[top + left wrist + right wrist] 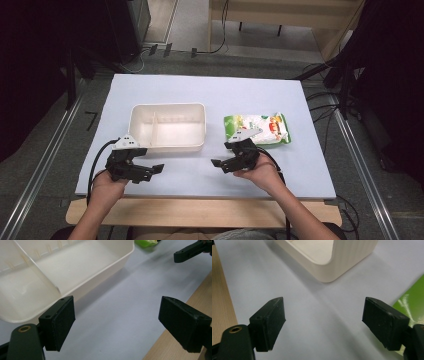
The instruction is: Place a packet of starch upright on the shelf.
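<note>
On the pale counter (pixel 200 90) a cream divided bin (pixel 168 127) sits left of centre, its inner wall splitting it into a smaller left compartment and a larger right one, both bare inside. Just to its right, apart from it, a green and white snack bag (pixel 267 127) lies flat. The right gripper (pixel 223 163) hovers low over the counter in front of the bag's near left corner, jaws spread wide with nothing between them; its grey top plate overlaps the bag's near edge in the high view, and in the right gripper view a strip of green bag shows just beyond the right-hand jaw. The left gripper (pixel 151 170) is held near the bin's front left corner, jaws also spread and bare, the bin's near wall just beyond one of them. A strip of wooden edge (pixel 200 210) runs along the person's side. Cables and dark equipment stand on the floor around the counter, well apart from the bin and bag.
</note>
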A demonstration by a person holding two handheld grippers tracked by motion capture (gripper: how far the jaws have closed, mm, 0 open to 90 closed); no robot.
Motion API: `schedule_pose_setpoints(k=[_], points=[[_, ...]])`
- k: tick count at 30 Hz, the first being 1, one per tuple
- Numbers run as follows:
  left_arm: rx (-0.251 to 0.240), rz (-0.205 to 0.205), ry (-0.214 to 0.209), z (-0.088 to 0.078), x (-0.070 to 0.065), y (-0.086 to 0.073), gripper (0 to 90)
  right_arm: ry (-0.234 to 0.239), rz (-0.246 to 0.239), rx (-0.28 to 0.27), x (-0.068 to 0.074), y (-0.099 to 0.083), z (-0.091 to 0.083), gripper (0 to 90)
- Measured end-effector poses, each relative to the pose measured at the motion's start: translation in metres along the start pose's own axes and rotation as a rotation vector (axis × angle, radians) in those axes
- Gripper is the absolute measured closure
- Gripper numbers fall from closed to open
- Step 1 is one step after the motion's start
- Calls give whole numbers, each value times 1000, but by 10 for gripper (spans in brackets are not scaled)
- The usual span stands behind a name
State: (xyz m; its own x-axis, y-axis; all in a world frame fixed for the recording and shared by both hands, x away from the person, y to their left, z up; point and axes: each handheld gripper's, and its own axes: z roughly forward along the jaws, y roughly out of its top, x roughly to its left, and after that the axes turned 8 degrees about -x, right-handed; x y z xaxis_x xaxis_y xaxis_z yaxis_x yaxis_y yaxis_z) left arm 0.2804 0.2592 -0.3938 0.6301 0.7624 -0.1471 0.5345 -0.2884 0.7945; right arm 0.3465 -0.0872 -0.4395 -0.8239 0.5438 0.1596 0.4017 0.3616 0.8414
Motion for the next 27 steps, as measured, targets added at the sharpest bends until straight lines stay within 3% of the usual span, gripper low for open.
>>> schedule_pose_setpoints(k=[10, 13, 14, 17, 27], points=[[-2, 0, -1, -1, 1, 0, 147, 9, -3, -20, -7, 8, -18, 346], [-5, -3, -2, -1, 1, 0, 147, -10, 7, -19, -10, 10, -25, 378], [-3, -2, -1, -1, 1, 0, 147, -23, 7, -33, -14, 12, -32, 446], [-4, 0, 0, -1, 1, 0, 147, -43, 10, -41, -20, 12, -41, 505], [-2, -3, 0, -1, 1, 0, 147, -138, 70, -54, -48, 11, -68, 624]])
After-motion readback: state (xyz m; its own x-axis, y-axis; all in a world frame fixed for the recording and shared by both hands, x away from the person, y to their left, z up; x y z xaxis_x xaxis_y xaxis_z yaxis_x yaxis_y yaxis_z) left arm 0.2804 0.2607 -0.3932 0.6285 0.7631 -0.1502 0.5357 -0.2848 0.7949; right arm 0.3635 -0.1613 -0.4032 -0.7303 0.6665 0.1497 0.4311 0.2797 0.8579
